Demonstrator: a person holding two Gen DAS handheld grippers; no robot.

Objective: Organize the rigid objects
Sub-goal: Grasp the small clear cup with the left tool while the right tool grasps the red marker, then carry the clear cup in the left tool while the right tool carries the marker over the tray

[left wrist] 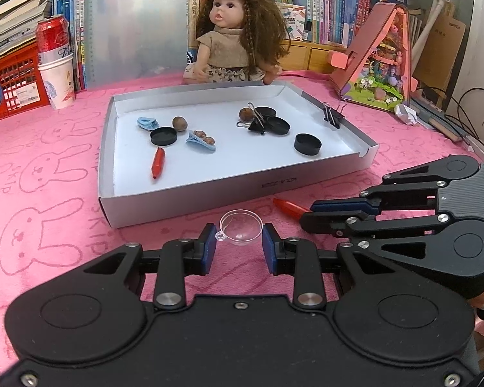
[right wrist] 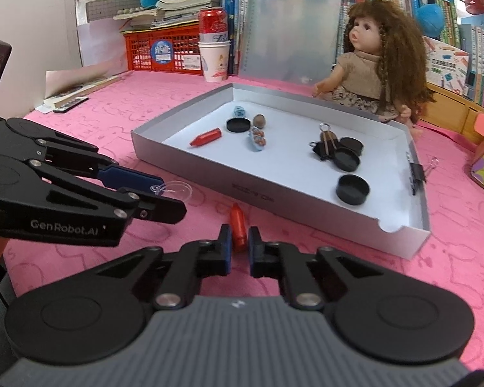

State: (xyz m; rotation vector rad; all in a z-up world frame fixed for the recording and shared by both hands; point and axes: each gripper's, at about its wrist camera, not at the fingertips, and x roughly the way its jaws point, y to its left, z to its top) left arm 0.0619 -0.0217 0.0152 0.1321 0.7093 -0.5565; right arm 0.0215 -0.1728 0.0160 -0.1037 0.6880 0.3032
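Observation:
A shallow grey box tray (left wrist: 190, 193) lies on the pink cloth. Inside it are a red crayon (left wrist: 158, 163), several black round caps (left wrist: 307, 144), two blue hair clips (left wrist: 200, 140), two brown nuts (left wrist: 179, 123) and a black binder clip (left wrist: 256, 124). In front of the tray my left gripper (left wrist: 239, 242) is shut on a small clear plastic bowl (left wrist: 241, 227). To its right my right gripper (right wrist: 239, 242) is shut on a second red crayon (right wrist: 238, 225), which lies on the cloth and points toward the tray (right wrist: 242, 190). The left gripper (right wrist: 172, 195) with the clear bowl (right wrist: 177, 189) also appears in the right wrist view.
A doll (left wrist: 234, 29) sits behind the tray. A red can in paper cups (left wrist: 55, 61) and a red crate (left wrist: 9, 80) stand at the back left. A pink toy house (left wrist: 380, 61) is at the back right. Another binder clip (left wrist: 331, 114) grips the tray's right rim. Books line the back.

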